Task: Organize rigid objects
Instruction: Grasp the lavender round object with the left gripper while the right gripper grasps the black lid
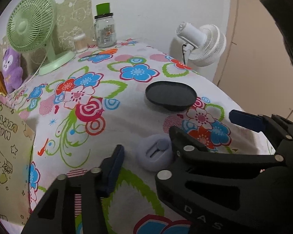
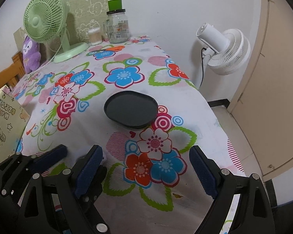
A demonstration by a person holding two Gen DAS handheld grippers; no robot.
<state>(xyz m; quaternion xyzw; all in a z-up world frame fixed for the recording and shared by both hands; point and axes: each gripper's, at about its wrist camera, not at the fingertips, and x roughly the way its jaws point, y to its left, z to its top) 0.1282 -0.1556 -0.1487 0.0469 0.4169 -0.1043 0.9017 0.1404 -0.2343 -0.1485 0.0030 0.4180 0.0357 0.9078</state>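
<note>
- My left claw (image 1: 146,142) is spread around the lavender round object (image 1: 153,159) on the floral cloth (image 1: 127,117). The left pad isn't touching; it's lined up for a pinch.
- My right claw (image 2: 145,152) is spread, empty, just beside.
- The black tray (image 1: 171,95) beyond is the likely drop spot.

you're getting even, soft indoor light in both views, no harsh glare. shadows are faint: a soft one under the dark tray (image 2: 130,110) and behind the green fan (image 2: 45,17) on the wall. heavy fisheye bending with black corners (classic). close-up gripper parts look soft, and the left finger (image 2: 48,157) smears in the right view.
</note>
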